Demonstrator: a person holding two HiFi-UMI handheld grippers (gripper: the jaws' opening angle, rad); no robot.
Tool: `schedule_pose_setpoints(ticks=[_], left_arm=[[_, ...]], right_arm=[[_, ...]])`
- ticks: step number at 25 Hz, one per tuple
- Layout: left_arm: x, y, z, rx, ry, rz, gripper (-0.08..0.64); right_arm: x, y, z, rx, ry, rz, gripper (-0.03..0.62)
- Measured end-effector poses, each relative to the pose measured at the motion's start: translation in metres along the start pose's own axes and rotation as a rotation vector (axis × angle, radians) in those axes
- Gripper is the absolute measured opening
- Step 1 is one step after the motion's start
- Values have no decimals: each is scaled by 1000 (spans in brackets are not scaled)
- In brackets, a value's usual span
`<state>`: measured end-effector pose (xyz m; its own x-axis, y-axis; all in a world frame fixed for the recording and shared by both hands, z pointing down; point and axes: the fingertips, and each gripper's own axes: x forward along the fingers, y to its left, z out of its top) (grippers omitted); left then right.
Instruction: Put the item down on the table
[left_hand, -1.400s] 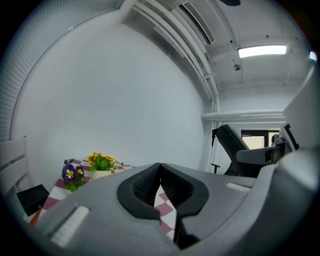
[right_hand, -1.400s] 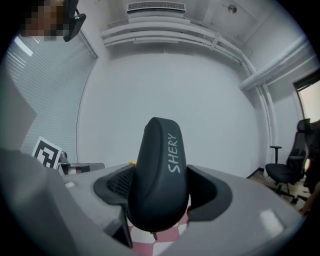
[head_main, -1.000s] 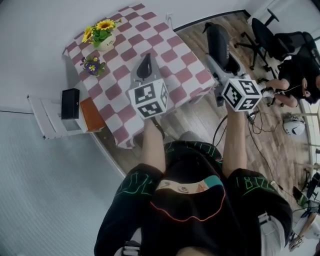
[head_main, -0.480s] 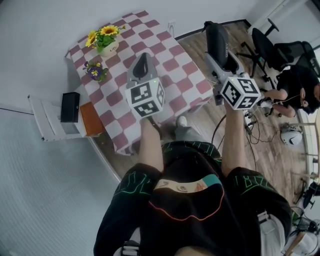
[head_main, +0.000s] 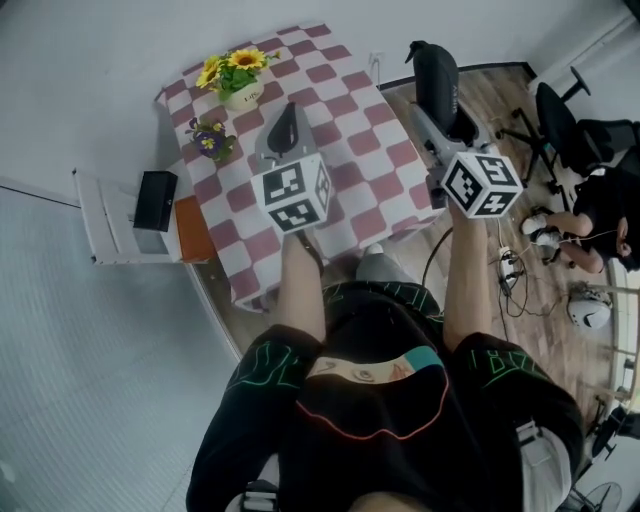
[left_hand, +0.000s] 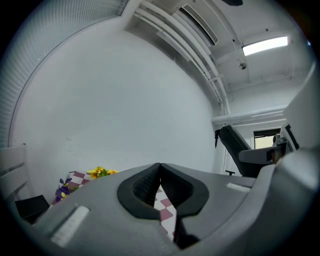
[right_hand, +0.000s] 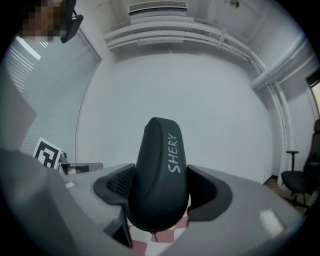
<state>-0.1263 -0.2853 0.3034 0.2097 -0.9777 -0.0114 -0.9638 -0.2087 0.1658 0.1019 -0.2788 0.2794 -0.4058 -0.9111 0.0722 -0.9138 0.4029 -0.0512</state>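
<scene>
The right gripper's (right_hand: 158, 200) fingers (right_hand: 116, 186) are clamped on a dark, rounded case (right_hand: 160, 165), one padded finger on each side. The case stands upright between them, its top rising well above the fingers, with the pale word "SHERY" running up its side. Red and white checks show just beneath it. From the head view the case (head_main: 436, 75) is held up in the air, not touching the desk (head_main: 350, 150), and appears near the desk's right edge.

The left gripper's (left_hand: 160, 172) fingers (left_hand: 142, 187) are closed, tips meeting, with nothing between them. From the head view this gripper (head_main: 286, 122) hovers over the middle of the desk.

The desk has a red-and-white checked cloth. Sunflowers (head_main: 238, 72) in a white pot stand near its far-left corner, and purple flowers (head_main: 210, 140) sit by its left edge.
</scene>
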Motion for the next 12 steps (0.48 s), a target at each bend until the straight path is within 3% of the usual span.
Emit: schedule_pose_setpoints(ticks=[12], left_arm=[[60,-26,-27,-20,51,56,9]], right_arm=[[46,-65,-16,-13,66,44,324]])
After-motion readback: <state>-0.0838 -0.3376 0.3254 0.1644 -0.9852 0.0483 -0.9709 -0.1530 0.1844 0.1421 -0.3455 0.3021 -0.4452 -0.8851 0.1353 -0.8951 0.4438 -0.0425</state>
